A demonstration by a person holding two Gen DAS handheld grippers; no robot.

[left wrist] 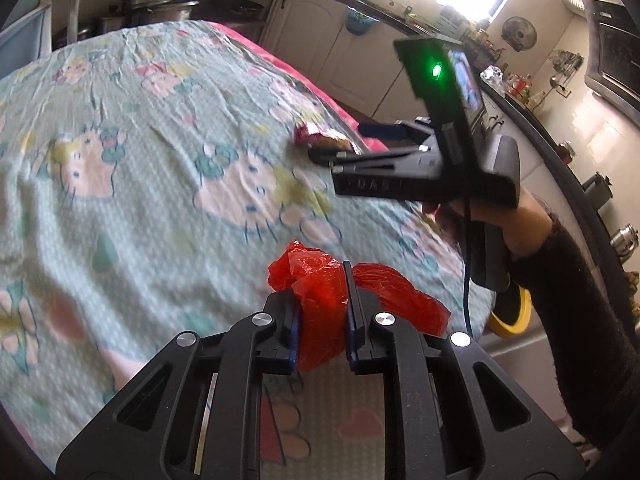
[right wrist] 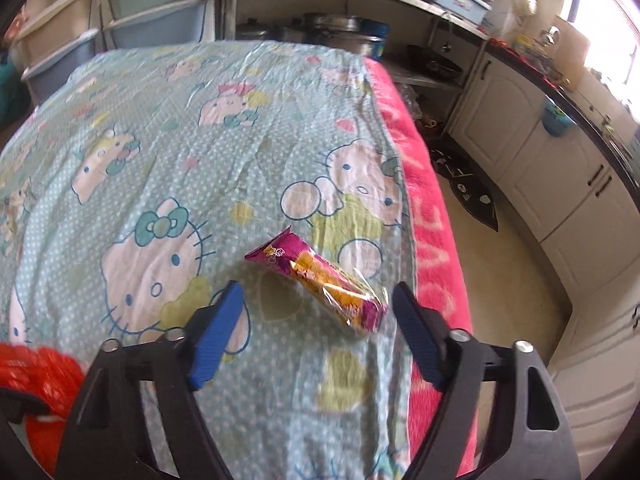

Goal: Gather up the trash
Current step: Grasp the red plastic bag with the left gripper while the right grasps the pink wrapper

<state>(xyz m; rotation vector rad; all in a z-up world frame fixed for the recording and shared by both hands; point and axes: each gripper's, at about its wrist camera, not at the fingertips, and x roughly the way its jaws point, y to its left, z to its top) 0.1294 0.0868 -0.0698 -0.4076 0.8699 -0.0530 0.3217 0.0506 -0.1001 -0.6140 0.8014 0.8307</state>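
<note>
My left gripper [left wrist: 322, 276] is shut on a crumpled red plastic bag [left wrist: 320, 300], which bulges out above and to the right of the blue pads. A purple and orange snack wrapper [right wrist: 318, 280] lies on the cartoon-cat bedspread [right wrist: 160, 140] near its pink right edge. My right gripper [right wrist: 318, 294] stands open around the wrapper's near end, its blue pads [right wrist: 218, 332] apart from it on both sides. In the left wrist view the right gripper [left wrist: 344, 144] hovers by the same wrapper [left wrist: 320, 140], held by a hand in a dark sleeve [left wrist: 568, 280]. The red bag [right wrist: 36, 384] shows at the lower left of the right wrist view.
A pink blanket edge [right wrist: 432, 240] borders the bed on the right, with tiled floor and a dark mat [right wrist: 468, 184] beyond. White kitchen cabinets [right wrist: 560, 184] line the right side. Pots [right wrist: 340, 28] and plastic drawers [right wrist: 120, 12] stand past the bed's far end.
</note>
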